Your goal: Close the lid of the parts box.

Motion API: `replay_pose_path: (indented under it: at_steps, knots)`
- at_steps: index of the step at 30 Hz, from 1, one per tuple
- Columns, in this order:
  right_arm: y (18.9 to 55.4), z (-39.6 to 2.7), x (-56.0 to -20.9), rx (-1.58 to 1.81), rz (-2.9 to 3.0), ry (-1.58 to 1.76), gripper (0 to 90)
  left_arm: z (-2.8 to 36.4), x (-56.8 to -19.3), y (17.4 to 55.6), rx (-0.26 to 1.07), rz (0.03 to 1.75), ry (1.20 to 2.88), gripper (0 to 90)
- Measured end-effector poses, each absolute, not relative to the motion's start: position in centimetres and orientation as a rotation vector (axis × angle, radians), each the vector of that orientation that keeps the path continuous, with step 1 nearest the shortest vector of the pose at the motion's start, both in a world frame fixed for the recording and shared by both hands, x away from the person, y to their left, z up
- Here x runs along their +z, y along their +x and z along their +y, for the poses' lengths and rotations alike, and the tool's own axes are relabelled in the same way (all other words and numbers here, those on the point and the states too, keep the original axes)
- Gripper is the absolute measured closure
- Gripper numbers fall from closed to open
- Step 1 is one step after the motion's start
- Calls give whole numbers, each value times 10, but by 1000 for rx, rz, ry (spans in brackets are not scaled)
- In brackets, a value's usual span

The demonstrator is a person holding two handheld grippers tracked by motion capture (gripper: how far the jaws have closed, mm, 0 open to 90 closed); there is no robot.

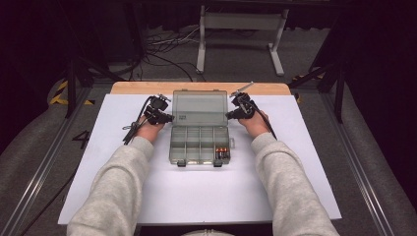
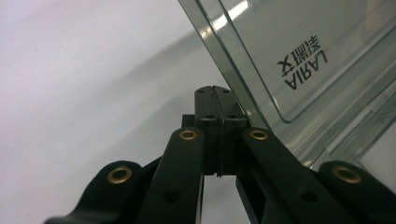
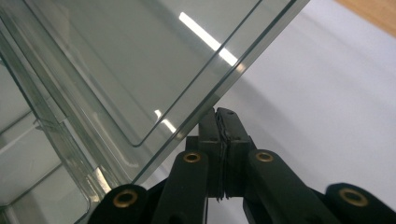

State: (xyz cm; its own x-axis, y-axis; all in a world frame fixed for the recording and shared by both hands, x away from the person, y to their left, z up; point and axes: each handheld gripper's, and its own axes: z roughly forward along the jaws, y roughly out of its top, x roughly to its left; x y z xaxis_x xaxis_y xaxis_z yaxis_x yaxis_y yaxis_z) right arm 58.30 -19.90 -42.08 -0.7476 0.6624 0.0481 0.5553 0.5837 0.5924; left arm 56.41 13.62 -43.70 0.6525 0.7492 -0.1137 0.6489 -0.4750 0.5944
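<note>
Both tools, left (image 2: 215, 98) and right (image 3: 219, 122), closed empty beside "AIRAL"-lettered lid (image 2: 299, 51).

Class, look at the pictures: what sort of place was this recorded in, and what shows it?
Probably a lab or recording workspace, not a home: a table under a white sheet, metal rails along the floor beside it, and loose cables on grey carpet behind.

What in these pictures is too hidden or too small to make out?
- Batteries in the box: too small in the high view to count.
- Left gripper and lid: contact unclear, the shut jaws cover the meeting point.
- Right gripper: the same, in its own view.
- Lid lettering: too small in the high view.
</note>
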Motion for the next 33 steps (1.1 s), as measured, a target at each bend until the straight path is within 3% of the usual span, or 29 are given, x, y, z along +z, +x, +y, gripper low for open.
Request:
replay_pose_path:
  at_steps: [14,33]
  knots:
    - [577,-202,-406,952,2563,971,897,139,-426,560,288,1042,2226,895]
    - [564,-207,-383,1044,2519,902,896,145,-412,550,280,1022,2179,895]
